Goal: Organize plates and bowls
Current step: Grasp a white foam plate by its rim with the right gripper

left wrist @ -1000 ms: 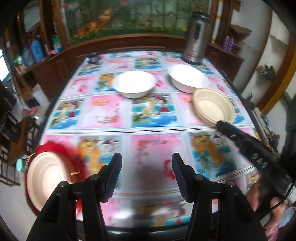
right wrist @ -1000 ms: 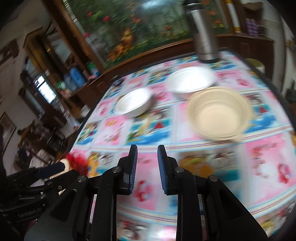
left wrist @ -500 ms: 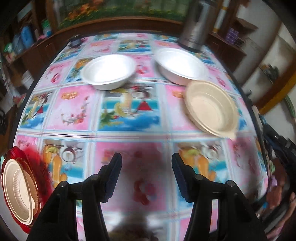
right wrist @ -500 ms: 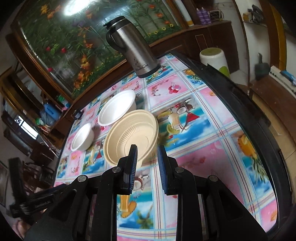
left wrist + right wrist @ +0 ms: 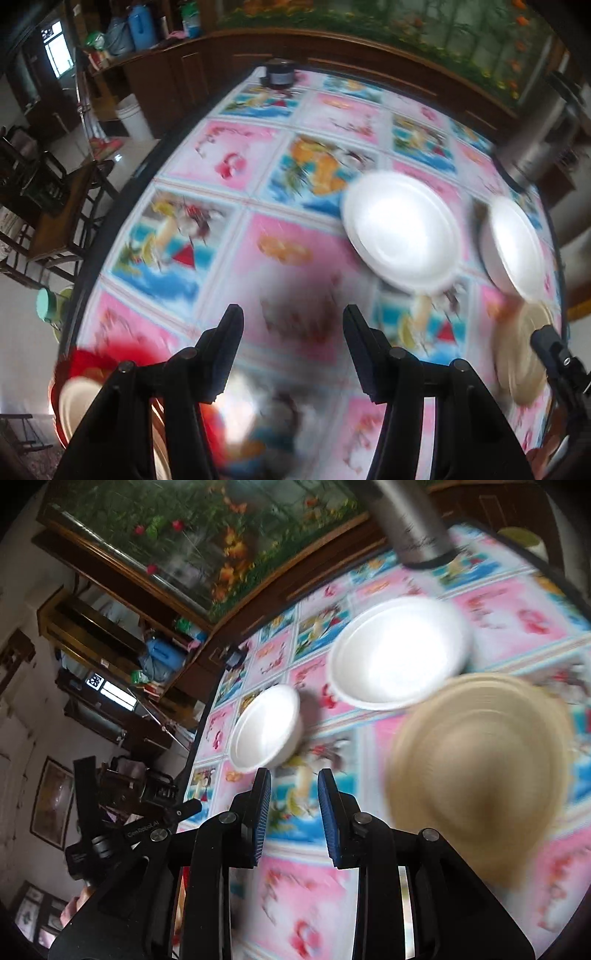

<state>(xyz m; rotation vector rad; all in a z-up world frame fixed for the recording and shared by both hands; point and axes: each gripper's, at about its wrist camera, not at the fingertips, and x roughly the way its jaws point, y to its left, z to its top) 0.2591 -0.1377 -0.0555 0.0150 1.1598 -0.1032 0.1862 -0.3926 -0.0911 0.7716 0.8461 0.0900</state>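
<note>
Two white bowls stand on the cartoon-print table: the smaller white bowl and the larger white bowl. A beige bowl sits nearer, blurred. At the table's near left edge a beige plate lies on a red plate. My left gripper hangs open over bare tablecloth, holding nothing. My right gripper is left of the beige bowl; its jaws stand narrowly apart and are opening, with nothing between them.
A steel thermos stands at the table's far side behind the larger bowl. A small dark object sits at the far edge. Wooden cabinets, chairs and a white bucket surround the table.
Both views swung and blurred. In the left view the white bowls slid to the right. In the right view the beige bowl went from ahead of the fingers to their right, and the jaws parted slightly.
</note>
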